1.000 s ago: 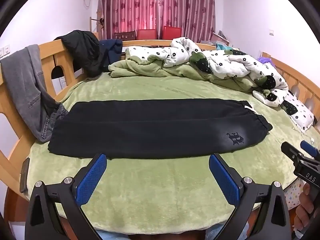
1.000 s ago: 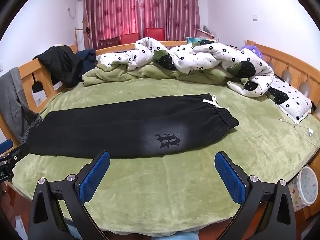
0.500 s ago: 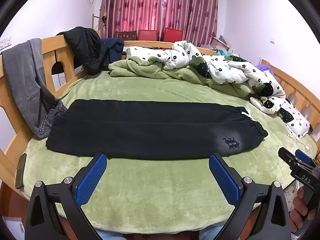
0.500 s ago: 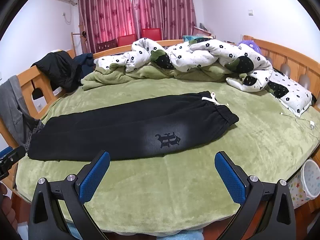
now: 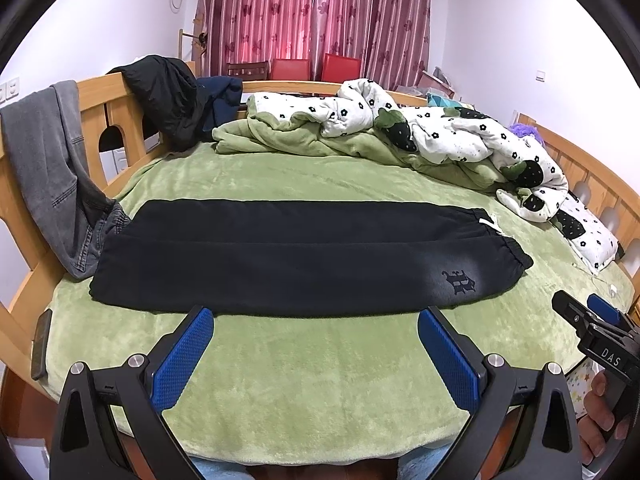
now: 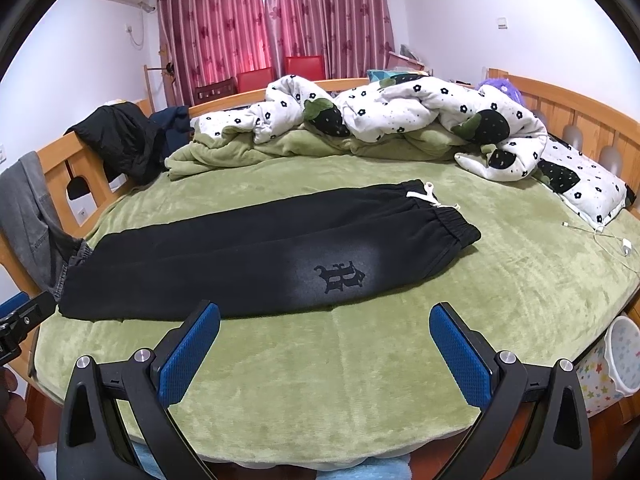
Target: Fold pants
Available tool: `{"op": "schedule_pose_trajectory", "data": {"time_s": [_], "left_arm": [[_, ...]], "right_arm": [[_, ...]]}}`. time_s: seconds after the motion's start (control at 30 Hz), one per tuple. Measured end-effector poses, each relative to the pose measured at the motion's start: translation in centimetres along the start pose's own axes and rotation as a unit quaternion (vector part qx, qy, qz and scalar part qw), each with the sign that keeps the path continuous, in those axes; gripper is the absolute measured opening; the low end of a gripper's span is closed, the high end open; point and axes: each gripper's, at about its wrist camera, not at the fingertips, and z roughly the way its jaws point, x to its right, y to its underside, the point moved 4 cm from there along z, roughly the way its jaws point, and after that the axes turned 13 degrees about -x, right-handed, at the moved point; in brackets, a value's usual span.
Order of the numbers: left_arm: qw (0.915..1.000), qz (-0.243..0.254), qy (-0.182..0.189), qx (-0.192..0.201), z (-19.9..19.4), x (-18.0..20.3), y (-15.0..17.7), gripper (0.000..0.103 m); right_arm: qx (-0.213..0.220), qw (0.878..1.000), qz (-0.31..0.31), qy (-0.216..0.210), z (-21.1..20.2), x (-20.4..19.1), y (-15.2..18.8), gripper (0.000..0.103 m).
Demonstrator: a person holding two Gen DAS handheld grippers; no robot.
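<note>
Black pants (image 5: 304, 256) lie flat on the green bed, folded lengthwise, leg on leg. The waistband with a white drawstring is at the right and the cuffs are at the left. A dark emblem marks the near side by the waist. They also show in the right wrist view (image 6: 280, 252). My left gripper (image 5: 316, 320) is open and empty, above the bed's near edge, short of the pants. My right gripper (image 6: 324, 320) is open and empty, also short of the pants near the emblem. It shows at the right of the left wrist view (image 5: 580, 312).
A green bedspread (image 5: 320, 380) covers the wooden-framed bed (image 5: 96, 120). A white flowered quilt (image 6: 400, 120) and a green blanket are piled at the back. Grey jeans (image 5: 52, 168) and dark jackets (image 5: 168, 100) hang on the left rail. A charger cable (image 6: 600, 236) lies right.
Both grippers have pulled back and risen a little, so the pants sit farther away in both views. Both stay open. The pants have not moved.
</note>
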Motion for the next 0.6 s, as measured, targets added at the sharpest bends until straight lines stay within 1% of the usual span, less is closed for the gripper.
{"op": "schedule_pose_trajectory", "data": {"time_s": [0.43,0.6], "left_arm": [[1.0000,0.005,0.001,-0.004,0.08,0.34,0.13,0.103],[1.0000,-0.003,0.001,-0.004,0.10,-0.50,-0.12,0.103]], "right_arm": [[0.000,1.000,-0.005,0.000,-0.10,-0.33,0.09,0.103],[0.000,1.000,-0.006,-0.001,-0.22,-0.45,-0.04,0.103]]}}
